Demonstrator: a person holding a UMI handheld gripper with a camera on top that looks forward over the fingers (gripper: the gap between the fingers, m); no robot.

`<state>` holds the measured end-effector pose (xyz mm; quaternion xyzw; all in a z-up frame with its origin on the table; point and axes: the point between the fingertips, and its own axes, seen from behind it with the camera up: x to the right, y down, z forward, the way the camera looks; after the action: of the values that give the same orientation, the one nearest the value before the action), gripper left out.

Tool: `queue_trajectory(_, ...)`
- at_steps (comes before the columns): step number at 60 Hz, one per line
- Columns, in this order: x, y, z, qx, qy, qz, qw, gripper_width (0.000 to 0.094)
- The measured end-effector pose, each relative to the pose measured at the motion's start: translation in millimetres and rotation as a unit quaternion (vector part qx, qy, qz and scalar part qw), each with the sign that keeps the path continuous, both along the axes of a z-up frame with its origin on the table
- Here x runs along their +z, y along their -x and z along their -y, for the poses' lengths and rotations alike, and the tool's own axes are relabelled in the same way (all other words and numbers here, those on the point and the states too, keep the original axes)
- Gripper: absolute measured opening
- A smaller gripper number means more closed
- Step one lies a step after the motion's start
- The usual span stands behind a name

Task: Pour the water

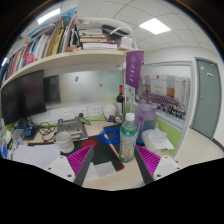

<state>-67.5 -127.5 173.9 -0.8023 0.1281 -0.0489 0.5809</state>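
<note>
Cluttered pale wooden counter [190,150] under a long wall shelf of books [60,42], dark flat monitor [22,95] off to one side. Clear plastic water bottle with green label [128,138] stands upright on the counter, just ahead of the gripper [112,165] and slightly toward one finger — not between them. Gripper wide open, holding nothing. Looks like the approach step — next move calls for centring on the bottle, advancing, then closing on its body before any pour. No receiving cup clearly identifiable.
</note>
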Motion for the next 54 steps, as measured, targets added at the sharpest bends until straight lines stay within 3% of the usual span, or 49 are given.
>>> queue_trajectory(2,-18.0,-45.0,-29.2,-0.005,-0.001,0.010,1.000,0.0850)
queue_trajectory(10,-49.1,-91.3,-73.2,0.001,0.001,0.029,1.000,0.0848)
queue_trajectory(18,-67.7,-116.6,-105.8,-0.004,-0.004,0.032,0.999,0.0843)
queue_trajectory(26,-86.1,-117.7,-132.4,0.020,-0.009,0.019,1.000,0.0813)
queue_trajectory(35,-92.6,-118.3,-154.5,0.036,-0.028,0.021,0.999,0.0691)
queue_trajectory(42,-93.4,-126.7,-164.1,0.023,-0.036,0.031,0.999,0.0509)
queue_trajectory(54,-93.4,-128.1,-166.0,0.007,-0.033,0.044,0.998,0.0351)
